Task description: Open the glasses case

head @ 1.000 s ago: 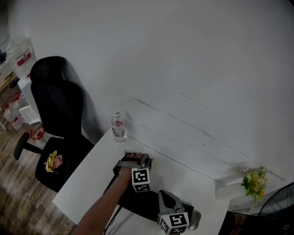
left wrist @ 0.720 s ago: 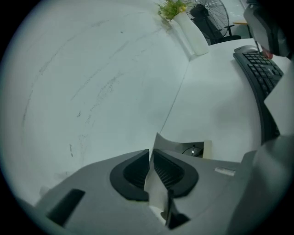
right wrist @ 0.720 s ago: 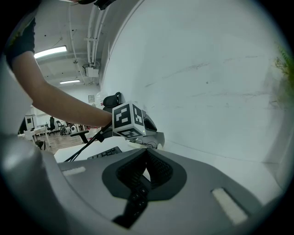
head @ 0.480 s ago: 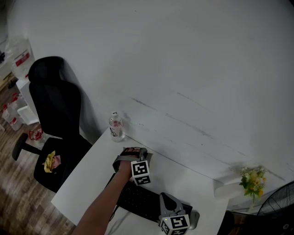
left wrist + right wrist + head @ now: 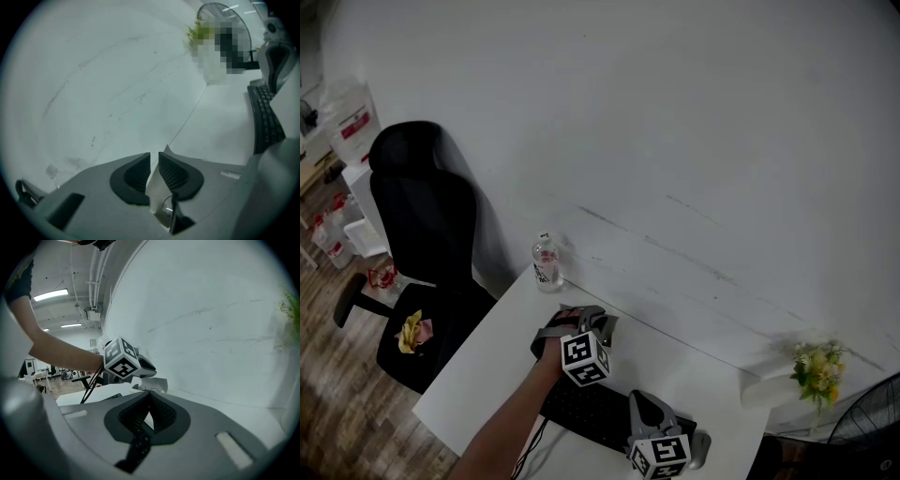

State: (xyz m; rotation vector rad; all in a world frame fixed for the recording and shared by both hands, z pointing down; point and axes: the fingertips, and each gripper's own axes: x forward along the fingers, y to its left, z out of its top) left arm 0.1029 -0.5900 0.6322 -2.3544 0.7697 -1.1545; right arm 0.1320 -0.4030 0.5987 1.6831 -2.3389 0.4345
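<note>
No glasses case shows in any view. My left gripper (image 5: pixel 602 324) hangs a little above the white table (image 5: pixel 487 366), behind the black keyboard (image 5: pixel 591 412). In the left gripper view its jaws (image 5: pixel 154 155) stand a narrow gap apart and are opening, with nothing between them. My right gripper (image 5: pixel 639 401) rests over the keyboard's right end. In the right gripper view its fingertips (image 5: pixel 150 394) meet, with nothing held. That view also shows the left gripper's marker cube (image 5: pixel 122 359) and the arm that bears it.
A small water bottle (image 5: pixel 547 262) stands at the table's back left corner. A mouse (image 5: pixel 698 448) lies right of the keyboard. Yellow flowers (image 5: pixel 818 367) stand at the far right, a fan (image 5: pixel 872 422) beyond them. A black office chair (image 5: pixel 422 225) stands left of the table.
My left gripper has risen off the table and rolled, turning its marker cube. The right gripper has stayed where it was.
</note>
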